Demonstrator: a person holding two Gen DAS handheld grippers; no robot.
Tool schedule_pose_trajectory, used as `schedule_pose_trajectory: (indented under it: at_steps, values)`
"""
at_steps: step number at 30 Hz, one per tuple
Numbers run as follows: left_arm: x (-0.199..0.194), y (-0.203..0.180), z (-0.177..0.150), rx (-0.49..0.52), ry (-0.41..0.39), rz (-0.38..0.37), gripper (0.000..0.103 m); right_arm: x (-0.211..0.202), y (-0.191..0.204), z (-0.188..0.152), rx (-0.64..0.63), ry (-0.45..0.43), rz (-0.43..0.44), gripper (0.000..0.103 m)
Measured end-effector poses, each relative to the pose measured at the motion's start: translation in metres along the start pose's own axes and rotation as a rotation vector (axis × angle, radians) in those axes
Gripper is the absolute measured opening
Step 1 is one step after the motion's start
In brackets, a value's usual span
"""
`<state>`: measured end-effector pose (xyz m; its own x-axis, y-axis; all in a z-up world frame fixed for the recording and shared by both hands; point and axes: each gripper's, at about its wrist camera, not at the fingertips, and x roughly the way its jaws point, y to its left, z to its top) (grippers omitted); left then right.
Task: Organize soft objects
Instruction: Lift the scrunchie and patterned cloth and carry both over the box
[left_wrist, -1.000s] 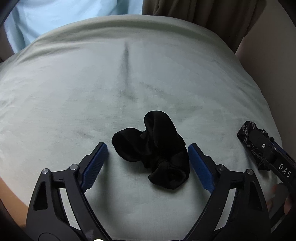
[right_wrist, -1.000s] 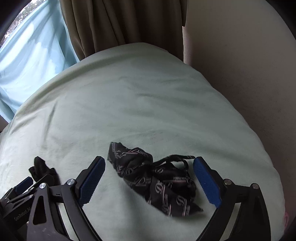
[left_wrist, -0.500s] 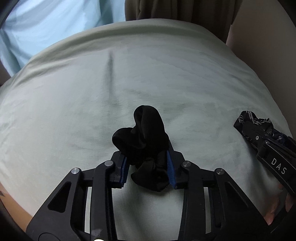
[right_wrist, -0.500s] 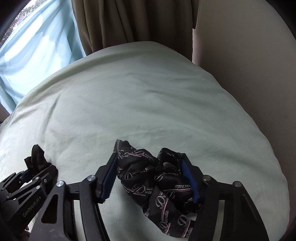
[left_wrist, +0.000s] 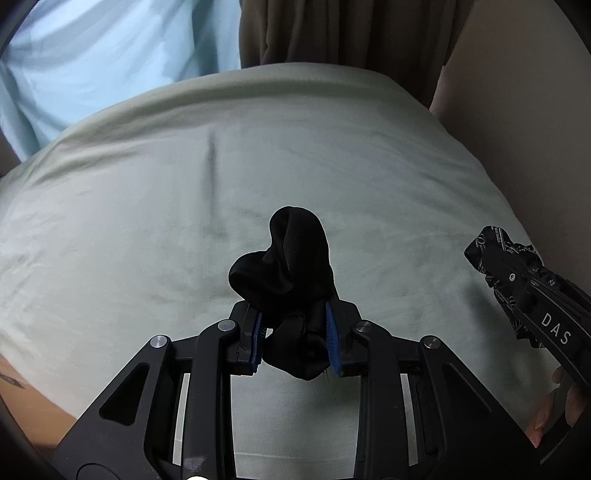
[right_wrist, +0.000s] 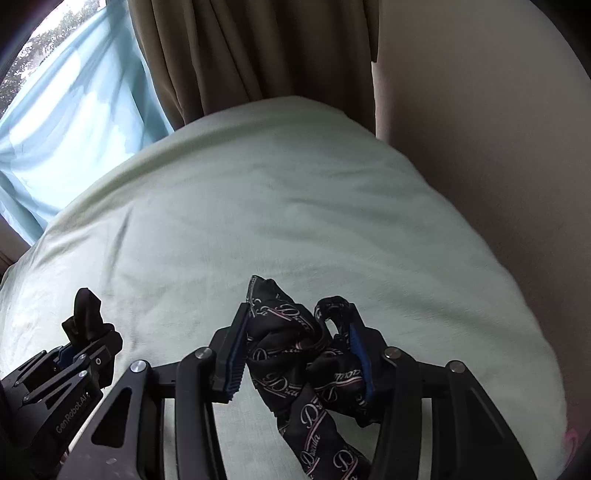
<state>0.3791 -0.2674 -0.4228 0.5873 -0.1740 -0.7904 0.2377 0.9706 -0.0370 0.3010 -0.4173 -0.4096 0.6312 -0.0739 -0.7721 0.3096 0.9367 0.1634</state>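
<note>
Left gripper (left_wrist: 295, 338) pinching plain black fabric scrunchie (left_wrist: 286, 266), bulk projecting far; right gripper (right_wrist: 299, 354) pinching black script-printed scrunchie (right_wrist: 295, 354), tail trailing near; pale green bedsheet (right_wrist: 295, 206) below.

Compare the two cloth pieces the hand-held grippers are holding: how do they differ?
The black cloth in the left hand-held gripper is plain, while the patterned cloth in the right hand-held gripper carries pale script lettering. The black cloth bunches into a compact lump poking up past the pads; the patterned cloth trails a long tail below them. Both are dark, crumpled and clamped above the green bedcover.
</note>
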Motion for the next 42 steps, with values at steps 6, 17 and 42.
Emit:
schedule_pose_trajectory:
  at_steps: [6,17,42]
  values:
    - [-0.058,-0.006,0.018,0.000,-0.043,-0.019,0.024,-0.053,0.001,0.019,0.007,-0.057,0.008,0.044]
    - [-0.219,0.009,0.041,-0.089,-0.116,-0.069,0.024,-0.205,0.034,0.053,-0.053,-0.173,0.049,0.044]
    - [-0.382,0.274,-0.022,-0.211,-0.056,0.053,0.024,-0.343,0.271,-0.014,-0.224,-0.040,0.338,0.044]
